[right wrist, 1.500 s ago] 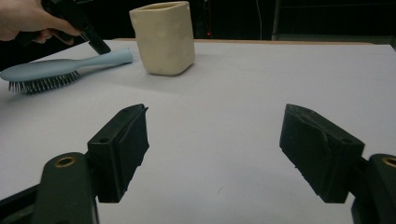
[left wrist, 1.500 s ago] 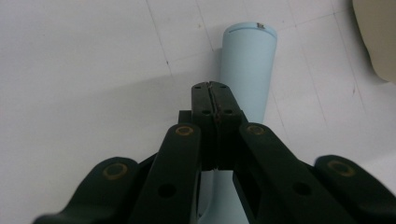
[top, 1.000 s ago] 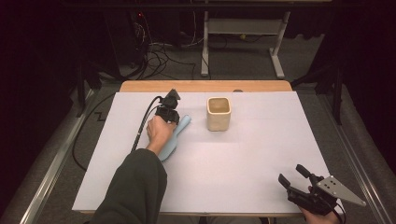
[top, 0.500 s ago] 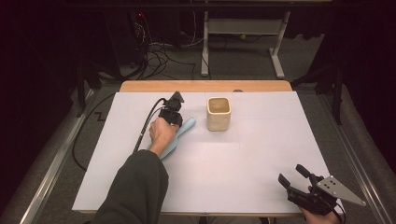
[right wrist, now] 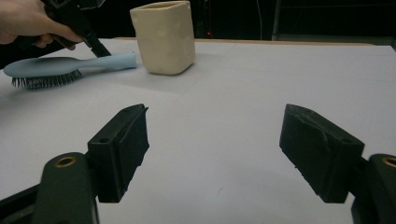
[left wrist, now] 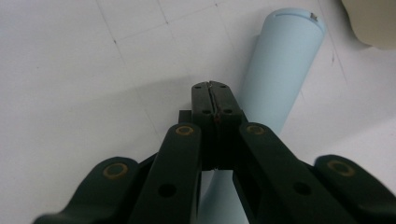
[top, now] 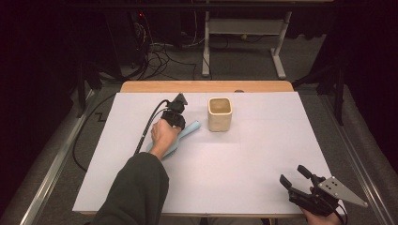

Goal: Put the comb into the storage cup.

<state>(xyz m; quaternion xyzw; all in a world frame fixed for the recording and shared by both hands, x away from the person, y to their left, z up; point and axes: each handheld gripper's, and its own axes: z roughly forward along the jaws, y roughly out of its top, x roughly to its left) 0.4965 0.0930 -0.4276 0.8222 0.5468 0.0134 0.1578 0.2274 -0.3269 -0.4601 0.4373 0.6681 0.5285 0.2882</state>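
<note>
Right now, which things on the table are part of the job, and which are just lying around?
Part of the job:
- light blue hairbrush
- left gripper, shut, beside the brush handle
- cream square cup

Just around:
- right gripper, open, holding nothing
- cables on the floor

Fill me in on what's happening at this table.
A person works with two hand-held grippers. The left gripper, jaws shut with nothing between them, sits over the handle of a light blue hairbrush lying bristles down on the white table, beside a cream square cup. The right gripper rests open at the table's near right corner, holding nothing.
</note>
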